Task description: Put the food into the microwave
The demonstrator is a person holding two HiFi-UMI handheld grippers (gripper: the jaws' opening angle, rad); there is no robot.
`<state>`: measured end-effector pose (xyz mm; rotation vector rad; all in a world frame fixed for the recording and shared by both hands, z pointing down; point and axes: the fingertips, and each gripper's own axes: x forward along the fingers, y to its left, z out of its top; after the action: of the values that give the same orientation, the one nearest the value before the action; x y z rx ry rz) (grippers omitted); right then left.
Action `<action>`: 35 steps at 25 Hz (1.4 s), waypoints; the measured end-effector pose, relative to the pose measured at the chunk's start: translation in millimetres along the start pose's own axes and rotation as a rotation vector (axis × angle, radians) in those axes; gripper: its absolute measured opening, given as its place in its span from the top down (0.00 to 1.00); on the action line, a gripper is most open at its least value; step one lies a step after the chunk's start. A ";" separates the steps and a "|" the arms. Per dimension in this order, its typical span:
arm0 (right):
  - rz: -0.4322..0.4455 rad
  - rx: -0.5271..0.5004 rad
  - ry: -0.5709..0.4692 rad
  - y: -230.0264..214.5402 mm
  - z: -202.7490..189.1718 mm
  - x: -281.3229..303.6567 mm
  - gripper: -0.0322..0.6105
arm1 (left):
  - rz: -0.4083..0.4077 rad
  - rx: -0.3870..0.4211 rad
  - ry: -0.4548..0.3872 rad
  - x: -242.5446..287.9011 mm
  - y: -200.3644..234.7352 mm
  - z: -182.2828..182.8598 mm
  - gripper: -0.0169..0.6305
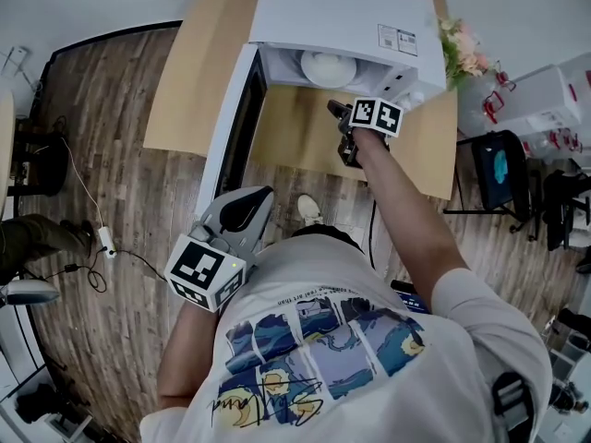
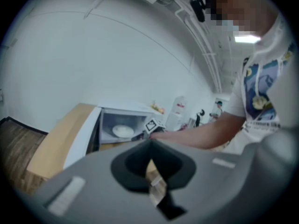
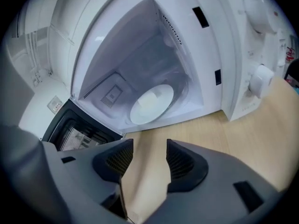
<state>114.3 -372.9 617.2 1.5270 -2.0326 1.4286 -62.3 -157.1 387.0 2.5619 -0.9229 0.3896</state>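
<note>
Inside the open white microwave [image 1: 342, 17], toward the far edge of the light wooden desk [image 1: 295, 132], sits the round white plate of food [image 3: 152, 104]. The right hand-held gripper [image 3: 149, 160] is spread and empty just outside. The left hand-held gripper [image 2: 150, 164] is pinched together, empty. Risk as I see it: slamming the microwave's white door [image 1: 226, 127] jolts the plate.

An open white microwave [image 1: 342, 12] sits on a wooden table [image 1: 185, 72], white plate [image 1: 325, 65] inside; right gripper [image 1: 336, 110] hovers at its opening, left gripper [image 1: 259, 197] well back.
</note>
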 end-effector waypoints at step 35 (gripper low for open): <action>0.309 -0.545 0.026 163.4 -255.7 -244.0 0.94 | -0.081 -0.087 -0.012 -131.3 -51.1 -126.0 0.96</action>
<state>-5.4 -24.0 492.6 0.9978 -2.4481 0.8504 -142.5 7.2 435.0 2.5154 -0.8184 0.3038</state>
